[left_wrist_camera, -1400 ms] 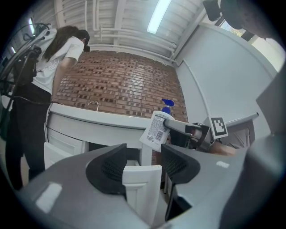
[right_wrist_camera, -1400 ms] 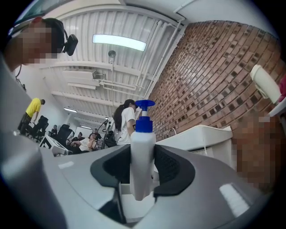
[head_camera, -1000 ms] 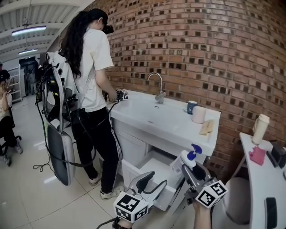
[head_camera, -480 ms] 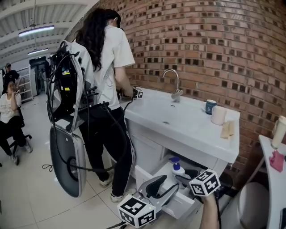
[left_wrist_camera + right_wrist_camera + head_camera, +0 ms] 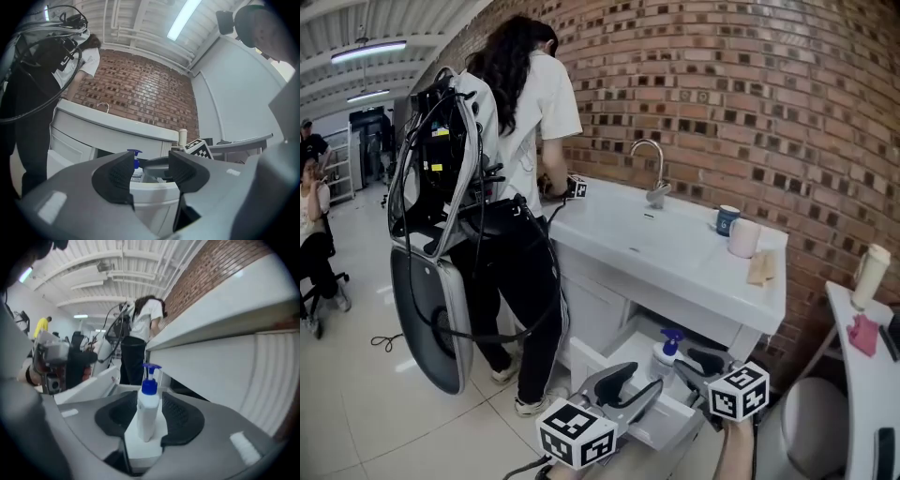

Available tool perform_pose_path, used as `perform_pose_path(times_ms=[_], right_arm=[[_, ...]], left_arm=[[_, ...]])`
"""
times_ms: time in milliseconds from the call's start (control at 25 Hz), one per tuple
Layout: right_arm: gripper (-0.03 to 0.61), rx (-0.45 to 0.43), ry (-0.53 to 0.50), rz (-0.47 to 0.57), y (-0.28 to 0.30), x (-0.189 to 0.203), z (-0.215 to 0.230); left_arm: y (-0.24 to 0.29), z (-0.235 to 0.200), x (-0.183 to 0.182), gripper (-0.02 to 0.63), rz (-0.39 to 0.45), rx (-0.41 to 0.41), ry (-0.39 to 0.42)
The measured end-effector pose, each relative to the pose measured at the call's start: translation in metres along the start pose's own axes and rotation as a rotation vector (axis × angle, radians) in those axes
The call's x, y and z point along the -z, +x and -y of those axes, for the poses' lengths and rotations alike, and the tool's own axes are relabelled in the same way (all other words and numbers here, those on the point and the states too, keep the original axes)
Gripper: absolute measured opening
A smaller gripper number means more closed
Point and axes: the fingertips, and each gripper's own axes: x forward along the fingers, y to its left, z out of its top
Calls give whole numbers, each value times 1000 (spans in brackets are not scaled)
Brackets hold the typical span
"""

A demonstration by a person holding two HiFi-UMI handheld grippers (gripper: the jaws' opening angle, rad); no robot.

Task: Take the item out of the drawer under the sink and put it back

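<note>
Now the right gripper (image 5: 150, 426) is clamped on the white pump bottle (image 5: 148, 401). Its dark pads press on the two sides of the body, while the blue pump head stands clear above them. The grip sits low on the body, probably so that the bottle stays upright and can be set down flat. In the head view the bottle (image 5: 665, 352) stands inside the open drawer (image 5: 605, 361) under the sink (image 5: 675, 258), and the right gripper (image 5: 698, 361) reaches in from the drawer's open front. Whether the base rests on the drawer floor cannot be told. The task seems to be at the put-back step, with release not yet made.

The left gripper (image 5: 150, 171) has its jaws apart with nothing between them. It hangs just in front of the drawer's front panel, seemingly placed there to push the drawer shut once the bottle is let go. From the head view, the left gripper (image 5: 623, 389) is low and near the drawer's near edge.

Farther off, a person (image 5: 520, 141) wearing a backpack rig works at the far end of the sink, well apart from the drawer.
</note>
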Motion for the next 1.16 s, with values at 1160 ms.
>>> perform_pose_path(times_ms=[1160], right_arm=[[3,184,69,472,-179,-26,-78]], left_arm=[[-19,67,39,215,-86,37,-101]])
